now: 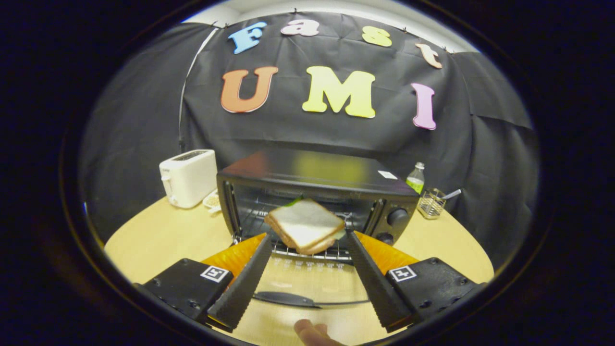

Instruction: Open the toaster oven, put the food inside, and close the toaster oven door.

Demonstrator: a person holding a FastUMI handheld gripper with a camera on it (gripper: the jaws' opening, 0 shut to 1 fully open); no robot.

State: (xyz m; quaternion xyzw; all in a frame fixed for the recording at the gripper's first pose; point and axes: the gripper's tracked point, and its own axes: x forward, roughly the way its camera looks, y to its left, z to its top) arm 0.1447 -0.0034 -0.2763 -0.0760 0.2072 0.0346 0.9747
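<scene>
Your gripper (307,235) has both fingers (245,281) pressed on the sandwich (305,225), one against each side edge. The fingers are long tapered wedges with a ridged, sawtooth inner face. The sandwich is two square slices of pale bread with brown crusts, a sliver of green showing at its far corner; it hangs tilted, clear of the rack, right at the mouth of the toaster oven (317,192).

The oven is a boxy black metal unit with a glossy flat top. Its door (307,281) is folded down flat toward you, the glass pane showing the wood beneath and a dark bar handle (288,299) along its near edge. A wire rack (312,252) sits inside, just under the sandwich. Two round knobs (397,217) are stacked on the right panel.

The round, light wood worktop (158,235) also carries a white smooth-sided pop-up toaster (188,178) left of the oven, and a clear bottle (416,178) and wire mesh basket (431,203) to its right. A fingertip (312,331) shows below the door.
</scene>
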